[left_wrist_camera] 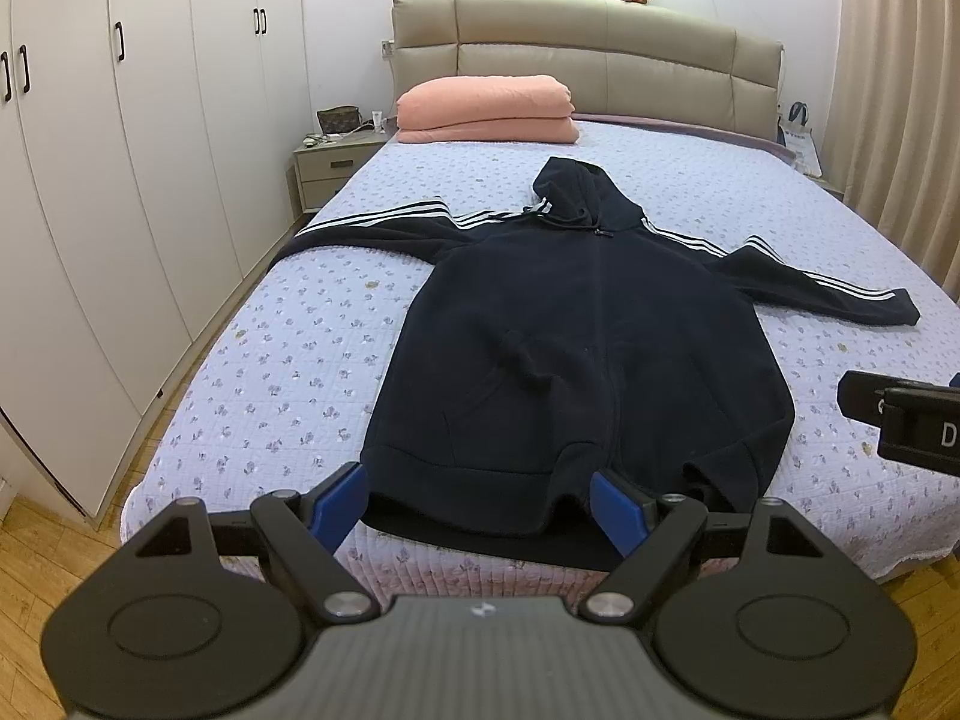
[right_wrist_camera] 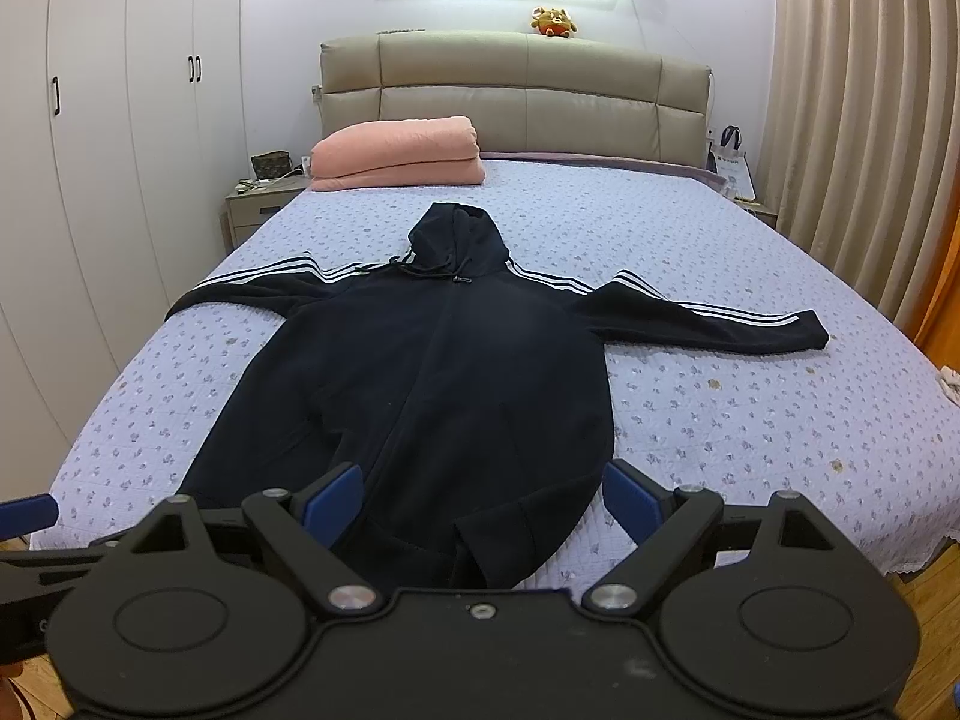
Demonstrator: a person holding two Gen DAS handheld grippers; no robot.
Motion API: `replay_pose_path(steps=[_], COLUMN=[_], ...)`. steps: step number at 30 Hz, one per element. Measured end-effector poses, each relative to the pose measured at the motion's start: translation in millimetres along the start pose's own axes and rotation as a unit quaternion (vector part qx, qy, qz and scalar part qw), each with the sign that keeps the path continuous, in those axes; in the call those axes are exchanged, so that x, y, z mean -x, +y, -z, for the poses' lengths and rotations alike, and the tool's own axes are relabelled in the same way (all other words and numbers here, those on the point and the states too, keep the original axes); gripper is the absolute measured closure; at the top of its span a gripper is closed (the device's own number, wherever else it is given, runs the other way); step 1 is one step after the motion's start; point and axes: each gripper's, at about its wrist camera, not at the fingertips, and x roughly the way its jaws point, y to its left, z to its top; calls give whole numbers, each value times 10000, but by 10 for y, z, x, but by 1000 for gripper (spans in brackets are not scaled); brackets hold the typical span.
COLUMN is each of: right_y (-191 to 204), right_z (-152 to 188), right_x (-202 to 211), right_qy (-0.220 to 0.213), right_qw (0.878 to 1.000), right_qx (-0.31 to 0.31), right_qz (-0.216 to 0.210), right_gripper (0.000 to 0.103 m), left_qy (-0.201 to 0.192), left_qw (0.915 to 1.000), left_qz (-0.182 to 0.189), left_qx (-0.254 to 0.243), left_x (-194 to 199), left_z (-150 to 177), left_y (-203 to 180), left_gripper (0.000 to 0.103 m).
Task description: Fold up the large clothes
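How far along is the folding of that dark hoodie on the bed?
Done: the hoodie lies spread flat on the bed, sleeves out. In hand: nothing; the left tool and right tool hover open at its hem. Left: every fold.

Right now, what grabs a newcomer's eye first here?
A dark hoodie with white-striped sleeves lies spread flat, hood toward the headboard, in the middle of the floral bed. A folded pink blanket sits by the headboard, and both grippers, left and right, hang open at the hoodie's hem.
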Motion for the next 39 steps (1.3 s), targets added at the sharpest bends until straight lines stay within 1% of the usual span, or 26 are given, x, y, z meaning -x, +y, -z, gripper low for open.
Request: replay_pose_path(steps=[4,14,24,29,33,35,39], right_y=[40,-4,-76,-79,-71,-66,-121], right_z=[14,-4,-17,-61,-76,-84,-110], right_x=[39,197,541,617,537,415,56], right_qy=[-57,-139,-482,-575,-513,-425,-202], right_qw=[9999,9999,9988,9982,9986,9991,9997], right_qx=[100,-3,-54,-132,-62,-5,-44], right_qz=[17,-67,-101,-112,-65,-34,-87], right_gripper=[0,0,0,0,0,0,0], left_qy=[-24,-157,-497,-610,-573,-504,-286], left_qw=[10000,9999,9988,9981,9983,9987,9996], left_qz=[-11,-22,-42,-55,-18,11,-19], left_qx=[6,16,-4,-67,-37,-5,87], left_x=[6,142,485,592,519,439,133], left_z=[5,16,49,65,35,34,-37], left_y=[-1,6,-11,-22,-3,5,29], left_gripper=[20,20,20,17,17,17,17])
